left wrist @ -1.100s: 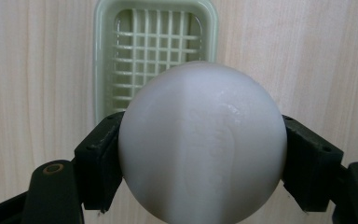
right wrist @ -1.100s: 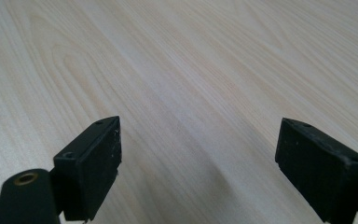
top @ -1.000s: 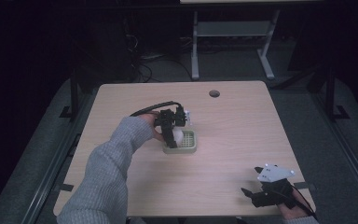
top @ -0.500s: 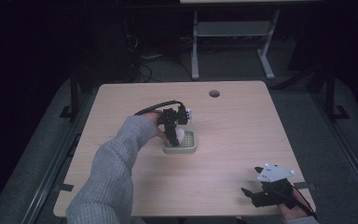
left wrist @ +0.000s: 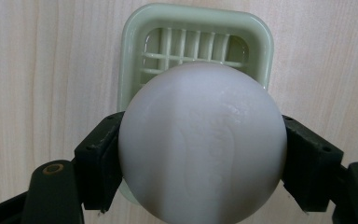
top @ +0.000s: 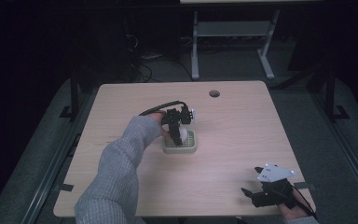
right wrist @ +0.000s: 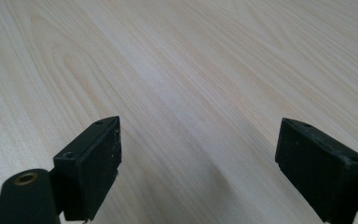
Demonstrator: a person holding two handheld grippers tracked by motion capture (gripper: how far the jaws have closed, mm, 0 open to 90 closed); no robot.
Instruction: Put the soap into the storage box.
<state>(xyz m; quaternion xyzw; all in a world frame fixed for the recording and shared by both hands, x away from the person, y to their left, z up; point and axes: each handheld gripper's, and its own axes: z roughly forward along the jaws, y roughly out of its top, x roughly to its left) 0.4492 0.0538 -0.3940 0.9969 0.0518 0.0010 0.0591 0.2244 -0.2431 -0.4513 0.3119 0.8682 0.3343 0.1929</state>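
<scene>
Above the green tray (top: 181,147), left tool (left wrist: 200,154) clamped on white ball (left wrist: 201,144); right tool (right wrist: 200,163) wide open.

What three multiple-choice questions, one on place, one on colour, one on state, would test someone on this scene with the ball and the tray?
1. Where is the white ball?
A. above the slatted tray
B. at the table's far corner
C. by the right tool

2. What colour is the tray?
A. red
B. pale green
C. black

3. How is the left tool?
A. open, holding nothing
B. lying on the table
C. shut on the ball

Answers: 1 A, the tray lies right behind the ball; 2 B, its rim is pale green; 3 C, both jaws press the ball's sides.
</scene>
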